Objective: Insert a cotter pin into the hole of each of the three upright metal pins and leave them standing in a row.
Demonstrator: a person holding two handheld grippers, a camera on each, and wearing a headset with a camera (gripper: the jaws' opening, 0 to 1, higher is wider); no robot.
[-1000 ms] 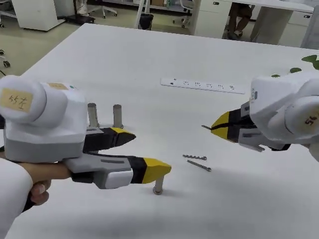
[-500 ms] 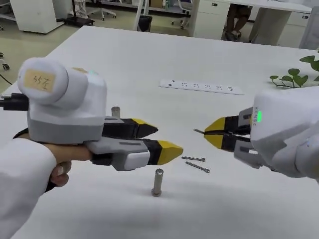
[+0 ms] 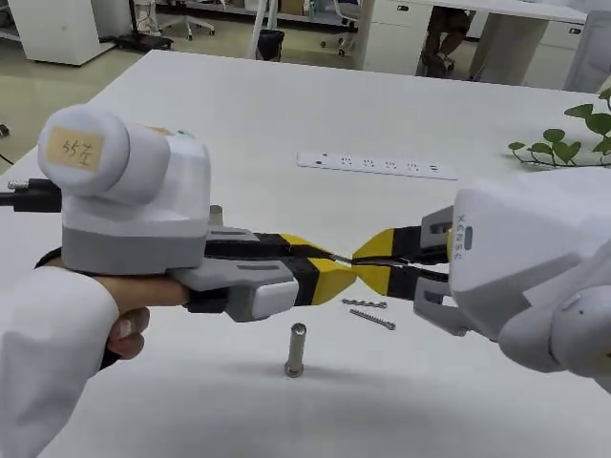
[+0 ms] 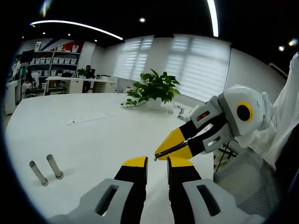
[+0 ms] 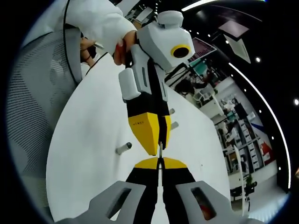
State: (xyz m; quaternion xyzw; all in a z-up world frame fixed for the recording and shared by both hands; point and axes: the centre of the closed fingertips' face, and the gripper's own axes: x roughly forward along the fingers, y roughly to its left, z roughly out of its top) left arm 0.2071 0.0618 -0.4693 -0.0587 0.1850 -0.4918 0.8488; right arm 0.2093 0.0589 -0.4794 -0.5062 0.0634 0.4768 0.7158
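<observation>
Over table point(image 3: 286, 114), left claw point(image 3: 334, 265) level, right claw point(image 3: 368, 263) pinching cotter pin point(image 5: 160, 150)

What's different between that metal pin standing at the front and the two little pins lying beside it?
The front metal pin stands upright, while the two cotter pins lie flat. The metal pin is a thick, smooth cylinder, and the cotter pins are thin slivers. Both are grey metal and rest on the white table.

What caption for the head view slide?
Right gripper, holding a cotter pin, meets the left gripper tip to tip above an upright metal pin.
</observation>
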